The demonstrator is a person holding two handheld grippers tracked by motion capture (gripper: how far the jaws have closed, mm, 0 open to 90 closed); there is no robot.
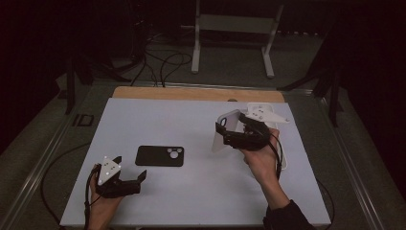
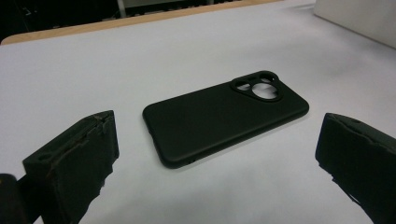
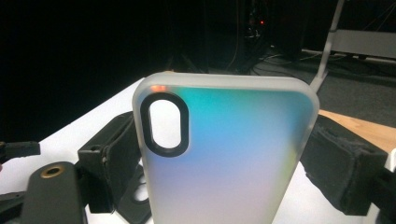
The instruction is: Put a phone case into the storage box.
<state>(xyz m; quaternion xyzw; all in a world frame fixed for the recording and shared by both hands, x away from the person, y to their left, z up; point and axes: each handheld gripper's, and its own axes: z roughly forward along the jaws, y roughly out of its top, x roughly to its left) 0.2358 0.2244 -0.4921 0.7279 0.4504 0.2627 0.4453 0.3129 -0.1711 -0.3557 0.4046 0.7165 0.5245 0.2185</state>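
Observation:
A black phone case (image 1: pixel 159 155) lies flat on the white table (image 1: pixel 191 191), left of centre, with its camera cut-outs toward the right. My left gripper (image 1: pixel 129 167) rests just in front of it, near the front left edge. In the left gripper view the black case (image 2: pixel 224 116) lies beyond the wide-open left gripper (image 2: pixel 219 133). My right gripper (image 1: pixel 231 125) is raised over the right half of the table. It is shut on a frosted translucent phone case (image 1: pixel 229 120), held upright. That translucent case (image 3: pixel 233 140), with an oval camera hole, sits in my right gripper (image 3: pixel 224 161).
A white boxy object (image 1: pixel 284 158) sits on the table by the right hand and shows as a white block (image 2: pixel 359 16) at the far right. A wooden strip (image 1: pixel 196 93) runs along the table's far edge. Beyond it are a white frame stand (image 1: pixel 234 24) and cables (image 1: pixel 163 64) on the floor.

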